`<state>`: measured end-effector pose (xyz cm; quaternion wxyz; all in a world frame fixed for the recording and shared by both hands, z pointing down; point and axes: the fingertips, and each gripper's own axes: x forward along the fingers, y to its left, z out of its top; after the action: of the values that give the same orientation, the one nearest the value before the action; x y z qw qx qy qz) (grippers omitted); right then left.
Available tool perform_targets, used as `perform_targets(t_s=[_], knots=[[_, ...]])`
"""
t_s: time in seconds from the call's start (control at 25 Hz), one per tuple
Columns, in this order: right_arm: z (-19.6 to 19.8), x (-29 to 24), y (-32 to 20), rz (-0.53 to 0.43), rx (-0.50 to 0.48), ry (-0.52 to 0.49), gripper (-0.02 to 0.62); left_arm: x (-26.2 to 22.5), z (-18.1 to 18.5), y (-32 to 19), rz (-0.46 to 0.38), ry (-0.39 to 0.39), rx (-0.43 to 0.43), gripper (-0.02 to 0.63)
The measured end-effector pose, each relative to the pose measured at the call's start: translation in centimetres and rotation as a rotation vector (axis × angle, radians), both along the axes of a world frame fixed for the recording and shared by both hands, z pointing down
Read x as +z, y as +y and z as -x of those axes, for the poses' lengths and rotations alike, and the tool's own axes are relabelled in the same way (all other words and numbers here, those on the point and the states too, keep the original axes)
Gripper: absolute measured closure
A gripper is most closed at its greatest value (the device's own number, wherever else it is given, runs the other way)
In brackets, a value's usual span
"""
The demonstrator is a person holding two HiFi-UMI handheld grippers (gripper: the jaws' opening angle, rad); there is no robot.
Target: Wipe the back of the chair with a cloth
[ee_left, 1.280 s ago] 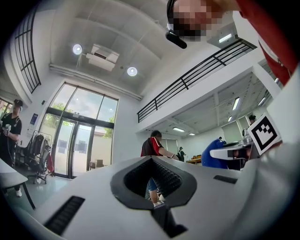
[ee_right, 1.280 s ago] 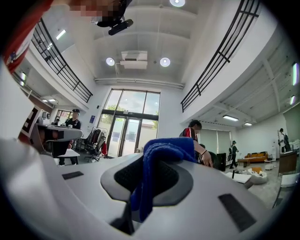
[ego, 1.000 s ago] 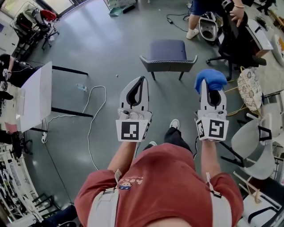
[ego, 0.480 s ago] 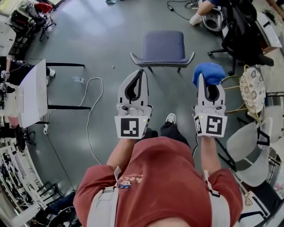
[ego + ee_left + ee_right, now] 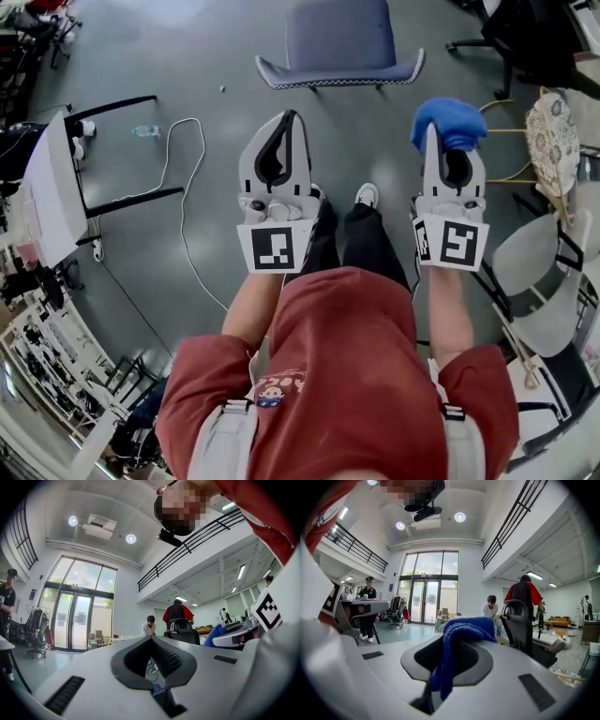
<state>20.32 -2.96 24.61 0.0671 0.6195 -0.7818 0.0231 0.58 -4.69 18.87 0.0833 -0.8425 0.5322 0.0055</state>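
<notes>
A blue-grey padded chair (image 5: 339,42) stands on the grey floor at the top of the head view, ahead of both grippers. My left gripper (image 5: 291,116) points toward it with its jaws shut and nothing between them; in the left gripper view the left gripper (image 5: 151,640) has its tips meeting. My right gripper (image 5: 448,141) is shut on a bunched blue cloth (image 5: 448,120), off the chair's right front corner. The right gripper view shows the right gripper (image 5: 451,644) with the blue cloth (image 5: 461,637) draped over the tips and hanging down between the jaws.
A white desk (image 5: 47,192) on black legs stands at the left, with a white cable (image 5: 192,187) and a water bottle (image 5: 146,131) on the floor beside it. Grey chairs (image 5: 539,281) and a black office chair (image 5: 525,37) crowd the right side. Other people stand farther back.
The chair now looks larger and sits higher in the head view, as the person has stepped toward it. Both grippers keep their pose, the cloth still held.
</notes>
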Motion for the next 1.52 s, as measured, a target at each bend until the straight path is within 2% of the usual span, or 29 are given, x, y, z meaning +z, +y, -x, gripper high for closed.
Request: perform_targets(t_s=[0.52, 0.8, 1.0, 1.24, 1.52], knots=[[2.7, 21.5, 1.0, 0.192, 0.025, -0.029, 0.534, 19.3, -1.2, 1.4, 0.085, 0.017, 0.052, 0.592], [2.8, 32.6, -0.3, 0.259, 0.054, 0.007, 0.534, 29.6, -1.4, 1.0, 0.104, -0.007, 0.058, 0.592], [2.1, 39.4, -0.6, 0.314, 0.067, 0.015, 0.534, 35.6, -2.1, 0.7, 0.142, 0.011, 0.032, 0.592], [2.2, 45.2, -0.9, 0.372, 0.054, 0.038, 0.534, 39.6, -2.4, 0.2, 0.169, 0.012, 0.011, 0.592], [1.3, 48.6, -4.2, 0.424, 0.076, 0.017, 0.534, 39.8, -1.5, -0.4, 0.180, 0.022, -0.026, 0.592]])
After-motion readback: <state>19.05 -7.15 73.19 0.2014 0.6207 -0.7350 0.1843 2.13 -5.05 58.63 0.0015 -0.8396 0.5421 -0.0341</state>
